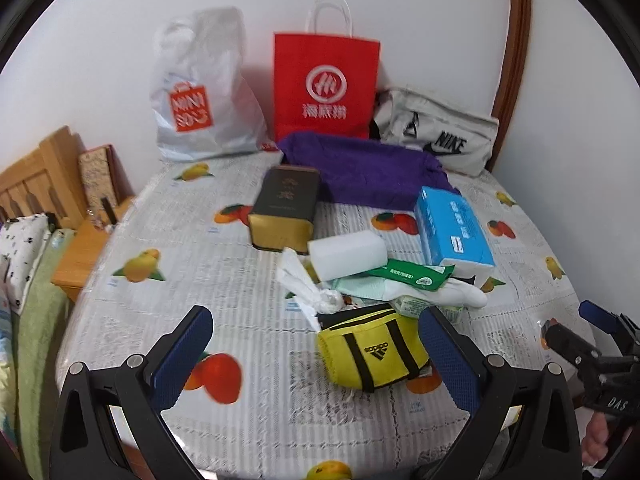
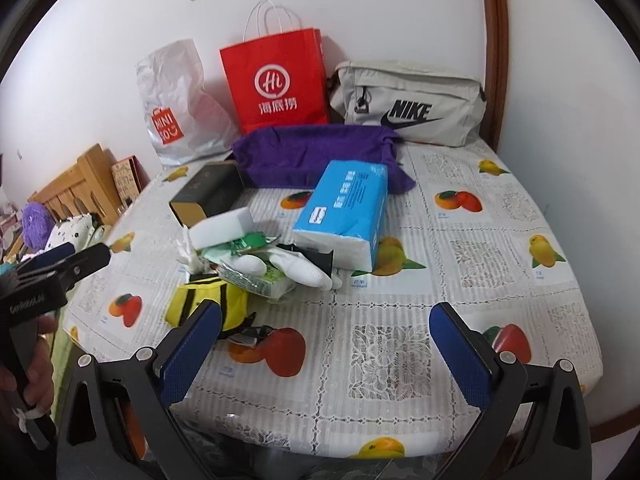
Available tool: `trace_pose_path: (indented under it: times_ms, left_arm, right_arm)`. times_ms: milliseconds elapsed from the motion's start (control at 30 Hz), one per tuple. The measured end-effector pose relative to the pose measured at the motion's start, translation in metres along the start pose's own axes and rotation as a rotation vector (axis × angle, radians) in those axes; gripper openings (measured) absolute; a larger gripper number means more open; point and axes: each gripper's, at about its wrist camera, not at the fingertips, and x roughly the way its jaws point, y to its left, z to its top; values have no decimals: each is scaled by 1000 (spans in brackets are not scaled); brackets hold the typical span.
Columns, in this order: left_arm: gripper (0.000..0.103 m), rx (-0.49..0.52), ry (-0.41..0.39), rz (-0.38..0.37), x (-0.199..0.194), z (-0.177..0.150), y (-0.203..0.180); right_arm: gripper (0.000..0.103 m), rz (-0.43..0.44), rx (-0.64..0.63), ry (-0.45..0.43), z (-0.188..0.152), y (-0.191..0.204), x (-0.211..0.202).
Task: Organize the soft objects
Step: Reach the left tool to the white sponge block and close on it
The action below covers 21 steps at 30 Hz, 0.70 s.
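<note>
A pile of soft things lies mid-table: a yellow Adidas pouch, white socks, a white sponge block, a green wipes pack, a blue tissue pack and a purple cloth. My left gripper is open, low over the table, with the yellow pouch between its fingers but untouched. My right gripper is open and empty over the table's near part, right of the pile.
At the back wall stand a white Miniso bag, a red paper bag and a grey Nike bag. A dark tin box lies behind the pile. A wooden bedside unit is left of the table.
</note>
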Motion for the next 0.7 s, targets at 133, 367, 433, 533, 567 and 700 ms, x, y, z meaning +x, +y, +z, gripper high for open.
trace_pose_path:
  times_ms: [133,367,433,533,567,700]
  left_arm:
    - [103,19,28,-32,27,9,-7]
    - [103,0,81,-63,74,26,-17]
    - [103,-7,104,-52,87,31,-17]
    - [103,-38,132,-62,107,38,-19]
    - [103,-45,151,-64,116,40,-20]
    - [103,-76,197,-82,137,45,-22]
  right_arm:
    - [103,-8,-18,12,1,-1,16]
    - [103,-8,-15,44,3,-10,42]
    - [103,-5,-12,59,3,-13,49]
    - [103,-7,-10,88,2,-17,59]
    - [103,-6,-9,91,2,-18,62]
    - [103,-4,-4,110,1,-24,72]
